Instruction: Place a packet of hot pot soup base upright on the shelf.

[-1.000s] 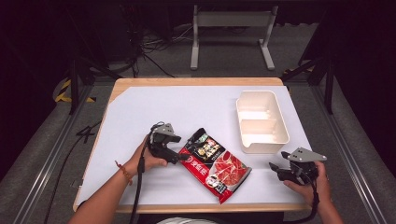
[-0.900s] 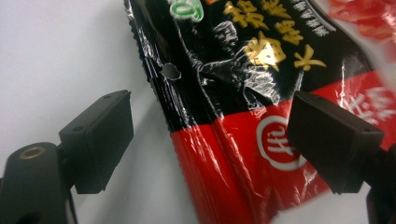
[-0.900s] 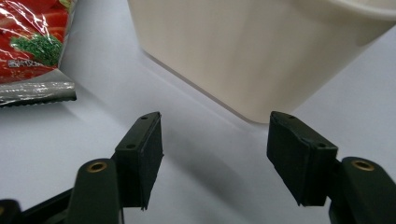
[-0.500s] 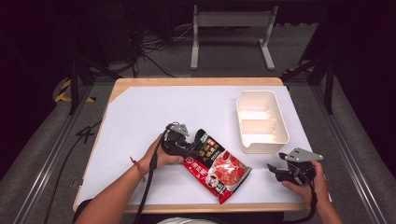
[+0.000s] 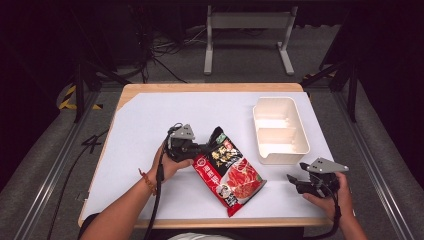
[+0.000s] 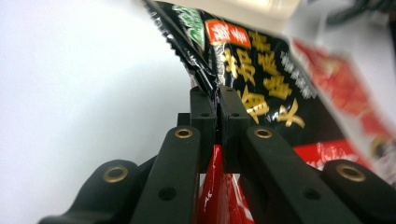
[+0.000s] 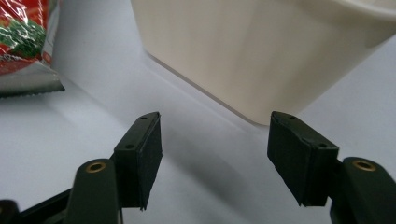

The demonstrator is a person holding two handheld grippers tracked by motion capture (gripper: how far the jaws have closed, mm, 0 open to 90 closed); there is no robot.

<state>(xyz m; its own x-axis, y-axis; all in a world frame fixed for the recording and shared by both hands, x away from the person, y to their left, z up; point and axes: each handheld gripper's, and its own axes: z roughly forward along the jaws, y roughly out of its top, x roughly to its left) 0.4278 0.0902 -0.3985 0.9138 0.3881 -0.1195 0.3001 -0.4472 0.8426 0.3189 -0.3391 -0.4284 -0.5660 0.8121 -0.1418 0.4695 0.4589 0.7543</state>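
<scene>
The left gripper (image 5: 204, 148) is showing a black body with a grey three-cornered plate on top and a black cable trailing back along the forearm. Its black fingers (image 6: 203, 116) are carrying small screw holes, and brass-coloured rivets are sitting in the linkage arms behind them. The right gripper (image 5: 295, 181) is built alike, its flat, square-ended fingers (image 7: 142, 154) matte black. The left wrist is wearing an orange bead bracelet (image 5: 147, 181); both forearms are going sleeveless.

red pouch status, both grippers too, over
Left gripper just closed, clamped on the red pouch's black top edge. Right gripper open, idle near the white tray. Nothing between pouch and tray.
</scene>
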